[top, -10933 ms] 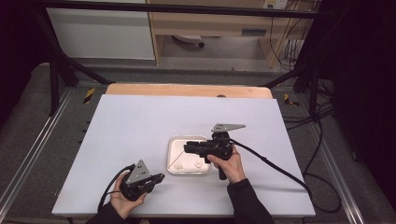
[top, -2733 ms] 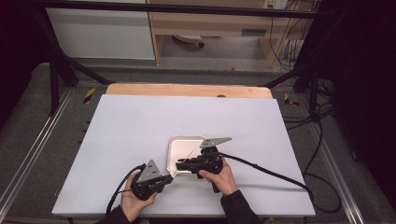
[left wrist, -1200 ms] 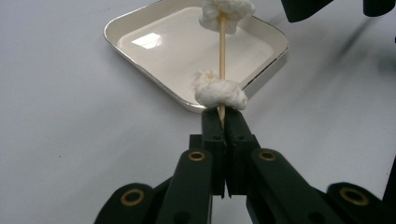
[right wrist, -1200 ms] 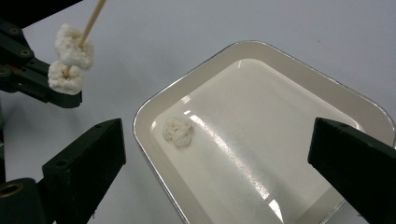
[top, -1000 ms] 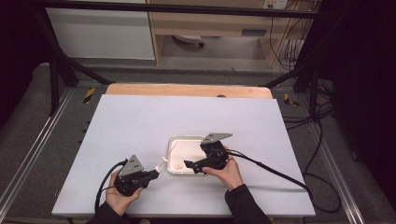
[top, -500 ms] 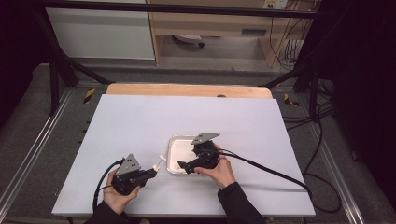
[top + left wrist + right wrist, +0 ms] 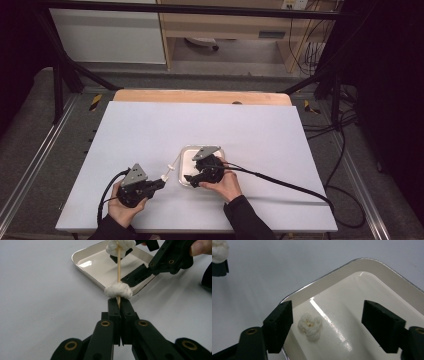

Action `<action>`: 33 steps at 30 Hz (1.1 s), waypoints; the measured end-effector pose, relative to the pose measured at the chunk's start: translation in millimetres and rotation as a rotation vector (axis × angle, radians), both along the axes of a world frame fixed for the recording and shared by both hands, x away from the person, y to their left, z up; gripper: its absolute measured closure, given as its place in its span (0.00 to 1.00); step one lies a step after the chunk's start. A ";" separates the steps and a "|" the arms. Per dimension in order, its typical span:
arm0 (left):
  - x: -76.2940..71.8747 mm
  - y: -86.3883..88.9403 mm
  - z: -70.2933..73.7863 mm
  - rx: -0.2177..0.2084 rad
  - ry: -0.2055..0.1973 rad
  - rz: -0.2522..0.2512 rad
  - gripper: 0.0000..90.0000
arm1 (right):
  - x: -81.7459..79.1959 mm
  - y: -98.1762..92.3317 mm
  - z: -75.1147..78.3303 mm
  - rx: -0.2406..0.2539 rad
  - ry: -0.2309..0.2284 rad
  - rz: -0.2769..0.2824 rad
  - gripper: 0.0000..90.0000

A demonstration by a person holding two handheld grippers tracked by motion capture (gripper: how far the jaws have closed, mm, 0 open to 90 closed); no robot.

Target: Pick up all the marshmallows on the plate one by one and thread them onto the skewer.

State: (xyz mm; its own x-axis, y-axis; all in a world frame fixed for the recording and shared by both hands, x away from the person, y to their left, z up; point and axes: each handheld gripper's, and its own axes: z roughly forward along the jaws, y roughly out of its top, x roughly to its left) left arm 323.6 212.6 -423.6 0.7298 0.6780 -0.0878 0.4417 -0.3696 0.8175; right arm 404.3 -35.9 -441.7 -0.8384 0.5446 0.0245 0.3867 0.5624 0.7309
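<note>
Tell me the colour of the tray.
Cream-white and glossy; the tray shows best in the right gripper view.

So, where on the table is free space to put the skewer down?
The far half of the table, beyond the white tray, is bare, and so is its right part. It is crowded near the tray, where the left gripper, skewer and right gripper meet.

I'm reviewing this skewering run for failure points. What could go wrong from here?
The left gripper pinches only the skewer end, so a push could tilt or snap the thin stick. The right gripper has just been closing around the loose popcorn piece in the tray; its pads do not touch it yet, and a hard squeeze might crush it. The two pieces already on the skewer may slide when the next is pressed on.
</note>
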 end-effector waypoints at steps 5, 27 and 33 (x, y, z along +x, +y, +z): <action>0.5 -0.3 -0.6 0.004 0.003 -0.001 0.98 | -2.2 1.0 -3.4 -0.018 -0.012 0.030 0.42; -0.3 -2.3 -0.7 0.006 0.003 -0.010 0.98 | -8.5 2.2 -6.4 -0.031 0.001 0.074 0.74; -0.6 -2.8 -0.7 0.005 0.003 -0.012 0.98 | -8.3 1.3 -3.6 -0.009 0.012 0.066 0.76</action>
State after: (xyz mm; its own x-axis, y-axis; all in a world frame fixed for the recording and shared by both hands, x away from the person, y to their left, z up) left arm 323.1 209.8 -424.3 0.7376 0.6696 -0.0869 0.4399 -0.3789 0.8142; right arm 396.0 -34.6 -445.3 -0.8723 0.4880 0.0300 0.3568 0.5933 0.7216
